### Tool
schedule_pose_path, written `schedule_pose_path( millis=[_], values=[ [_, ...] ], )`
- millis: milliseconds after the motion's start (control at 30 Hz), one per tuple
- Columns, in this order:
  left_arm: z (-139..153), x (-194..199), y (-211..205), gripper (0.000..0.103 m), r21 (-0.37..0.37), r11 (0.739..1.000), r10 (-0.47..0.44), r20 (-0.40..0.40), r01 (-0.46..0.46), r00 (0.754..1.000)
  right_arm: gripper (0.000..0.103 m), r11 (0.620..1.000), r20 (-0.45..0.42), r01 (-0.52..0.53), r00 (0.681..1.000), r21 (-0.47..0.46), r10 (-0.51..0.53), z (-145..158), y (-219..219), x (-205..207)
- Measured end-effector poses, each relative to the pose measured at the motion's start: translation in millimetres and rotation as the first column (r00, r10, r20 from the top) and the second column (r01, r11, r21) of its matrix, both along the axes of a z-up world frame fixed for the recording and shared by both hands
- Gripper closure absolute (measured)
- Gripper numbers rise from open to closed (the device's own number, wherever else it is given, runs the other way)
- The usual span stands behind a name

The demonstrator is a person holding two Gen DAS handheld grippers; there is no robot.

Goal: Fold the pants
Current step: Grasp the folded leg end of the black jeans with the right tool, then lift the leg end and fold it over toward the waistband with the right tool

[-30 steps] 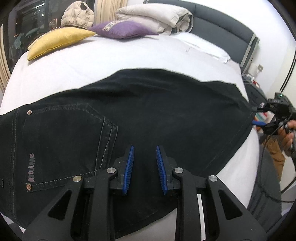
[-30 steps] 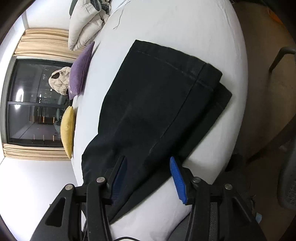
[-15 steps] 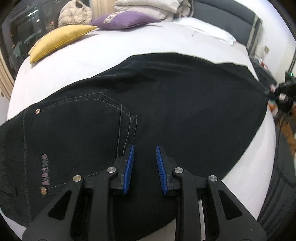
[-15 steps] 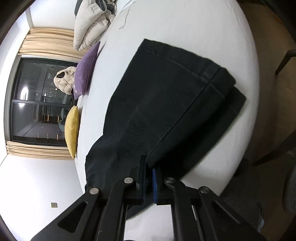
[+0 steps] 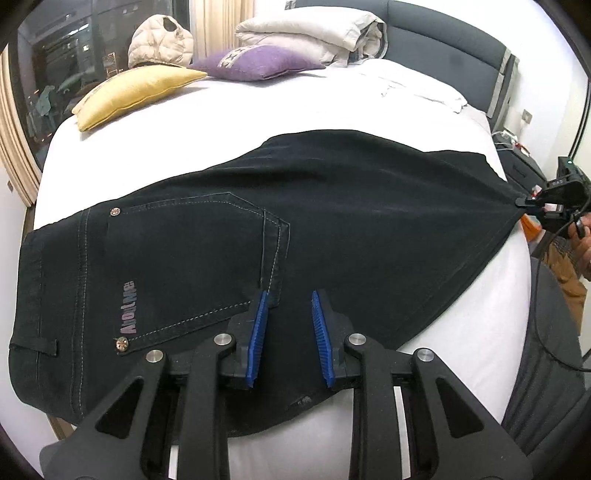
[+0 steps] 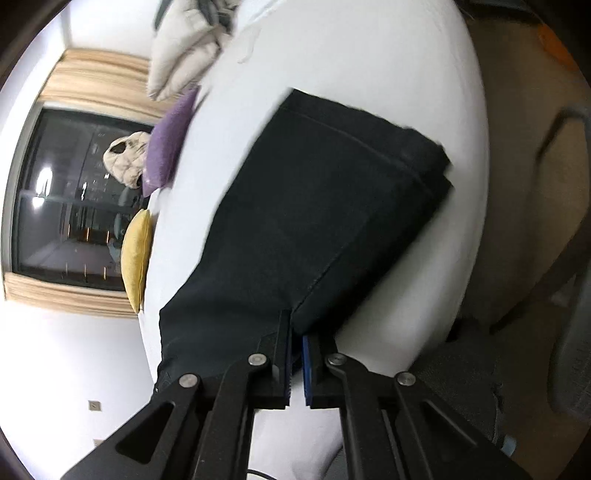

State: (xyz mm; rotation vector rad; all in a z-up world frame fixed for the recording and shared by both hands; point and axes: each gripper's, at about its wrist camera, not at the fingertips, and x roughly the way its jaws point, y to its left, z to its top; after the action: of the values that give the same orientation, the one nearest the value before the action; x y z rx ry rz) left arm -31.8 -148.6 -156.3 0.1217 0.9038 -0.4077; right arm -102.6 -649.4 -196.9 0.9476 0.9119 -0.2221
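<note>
Pants (image 5: 332, 229), black, lay flat across the white bed (image 5: 258, 118), "Aboutme"-like lettering on the back pocket too small for us to read surely. Our left gripper (image 5: 288, 325) hovered over the seat area, jaws parted, fabric beneath but not pinched. Our right gripper (image 6: 295, 354) had clamped shut on the hem edge, pulling it taut; the far view was blurred, its pads mostly hidden.

A white bed sheet (image 5: 229, 122) covers the mattress. Along its far edge lie a yellow cushion (image 5: 136, 94) and a purple cushion (image 5: 258, 62), tips nearly touching. Behind them sit a beige puffer jacket (image 5: 160, 40) and a folded cream duvet (image 5: 317, 35), against the grey headboard (image 5: 447, 55). Beige curtains (image 6: 98, 83) frame a dark window (image 6: 70, 199).
</note>
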Motion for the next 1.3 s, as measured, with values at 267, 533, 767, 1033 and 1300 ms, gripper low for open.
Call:
schedule_pose_path(
  millis=[267, 533, 767, 1033, 1300],
  values=[
    [-22, 4, 13, 0.079, 0.074, 0.997, 0.013, -0.063, -0.008, 0.998, 0.091, 1.000, -0.067, 0.026, 0.997, 0.017, -0.025, -16, 1, -2],
    [-22, 3, 31, 0.078, 0.088, 0.995, 0.046, -0.073, -0.040, 0.996, 0.074, 0.992, -0.068, -0.127, 0.989, 0.021, 0.128, 5, 57, 13],
    [-23, -6, 48, 0.078, 0.071, 0.994, 0.084, -0.096, -0.077, 0.992, 0.065, 0.952, -0.064, -0.261, 0.960, 0.161, 0.274, -15, 119, 46],
    [-24, -9, 60, 0.078, 0.049, 0.995, 0.088, -0.088, -0.083, 0.992, 0.064, 0.913, -0.077, -0.323, 0.933, 0.250, 0.352, -47, 172, 65],
    [-25, -8, 56, 0.078, 0.074, 0.994, 0.081, -0.079, -0.076, 0.994, 0.067, 0.907, -0.052, -0.326, 0.935, 0.269, 0.351, -60, 172, 67]
  ],
)
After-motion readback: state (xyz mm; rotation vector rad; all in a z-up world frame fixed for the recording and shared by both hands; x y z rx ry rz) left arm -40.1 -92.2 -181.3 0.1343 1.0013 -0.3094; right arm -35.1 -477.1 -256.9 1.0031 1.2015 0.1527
